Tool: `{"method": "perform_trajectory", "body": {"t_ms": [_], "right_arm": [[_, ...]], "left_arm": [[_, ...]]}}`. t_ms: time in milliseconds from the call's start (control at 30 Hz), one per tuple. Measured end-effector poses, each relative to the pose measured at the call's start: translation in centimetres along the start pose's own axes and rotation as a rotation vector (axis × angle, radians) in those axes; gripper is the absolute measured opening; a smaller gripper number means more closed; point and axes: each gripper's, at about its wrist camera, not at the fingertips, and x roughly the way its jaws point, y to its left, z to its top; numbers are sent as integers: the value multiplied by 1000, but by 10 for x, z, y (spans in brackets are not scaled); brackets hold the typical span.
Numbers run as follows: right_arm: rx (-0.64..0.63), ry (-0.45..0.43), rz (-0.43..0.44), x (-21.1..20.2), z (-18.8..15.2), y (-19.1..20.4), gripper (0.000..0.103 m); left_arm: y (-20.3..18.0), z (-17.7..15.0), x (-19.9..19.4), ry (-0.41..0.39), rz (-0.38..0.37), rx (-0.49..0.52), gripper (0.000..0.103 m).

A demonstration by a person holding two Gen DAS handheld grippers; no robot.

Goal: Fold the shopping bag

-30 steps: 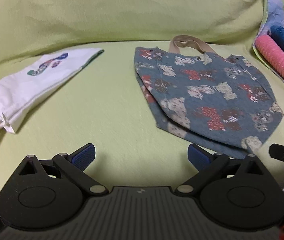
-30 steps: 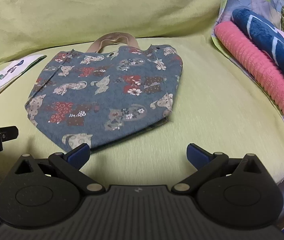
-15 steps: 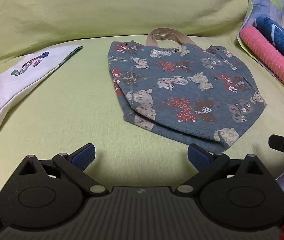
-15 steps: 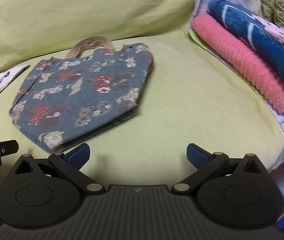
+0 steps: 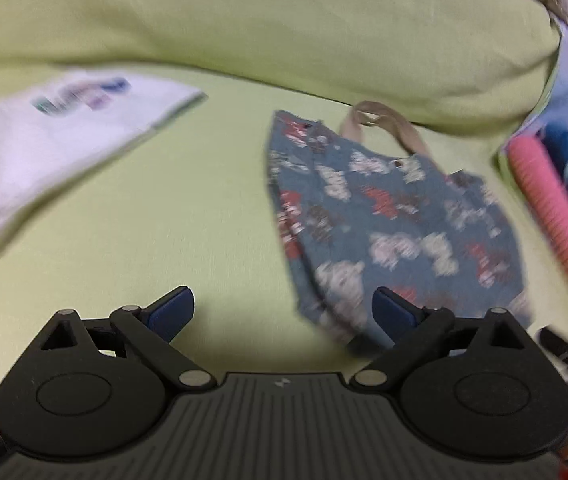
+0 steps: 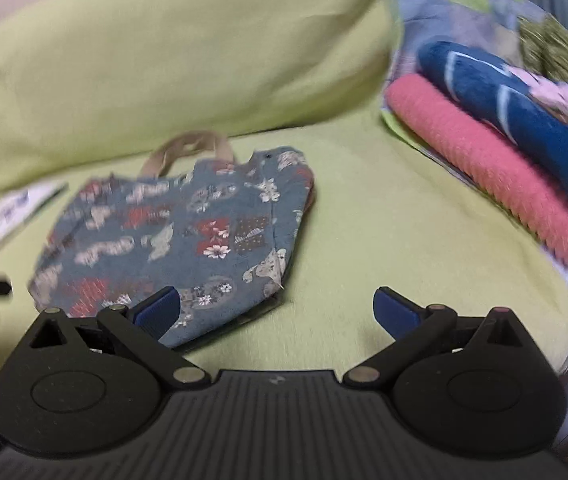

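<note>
A blue patterned shopping bag (image 5: 387,220) (image 6: 180,232) with tan handles (image 5: 387,124) lies flat on the yellow-green sofa seat (image 5: 188,232). My left gripper (image 5: 284,312) is open, just short of the bag's near left corner, and its right fingertip overlaps the bag's near edge. My right gripper (image 6: 276,308) is open too, near the bag's near right corner; its left fingertip (image 6: 160,312) covers the bag's front edge. Nothing is held between either pair of fingers. Both views are blurred by motion.
A folded white cloth bag (image 5: 56,140) (image 6: 8,212) lies to the left. Rolled pink (image 6: 491,176) and blue (image 6: 523,104) towels are stacked at the right on a patterned cloth. A yellow-green back cushion (image 6: 172,68) rises behind the seat.
Both grippers have moved closer to the bag's near edge, and the views have swung and turned blurry. Both jaws stay open.
</note>
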Motion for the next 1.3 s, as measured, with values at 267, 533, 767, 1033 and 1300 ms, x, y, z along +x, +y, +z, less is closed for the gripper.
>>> {"method": "perform_trajectory", "body": {"t_ms": [267, 533, 767, 1033, 1300], "right_arm": [[-103, 72, 69, 46, 47, 20, 102], [31, 126, 128, 75, 41, 8, 101], [105, 170, 198, 83, 36, 1, 33], [191, 253, 218, 96, 27, -11, 17], [207, 251, 241, 96, 26, -12, 26]], "left_arm": [[30, 36, 61, 94, -184, -202, 70], [37, 34, 81, 19, -276, -220, 69], [54, 32, 82, 12, -307, -280, 27], [50, 31, 84, 19, -303, -292, 27], [62, 29, 95, 14, -376, -406, 30]]}}
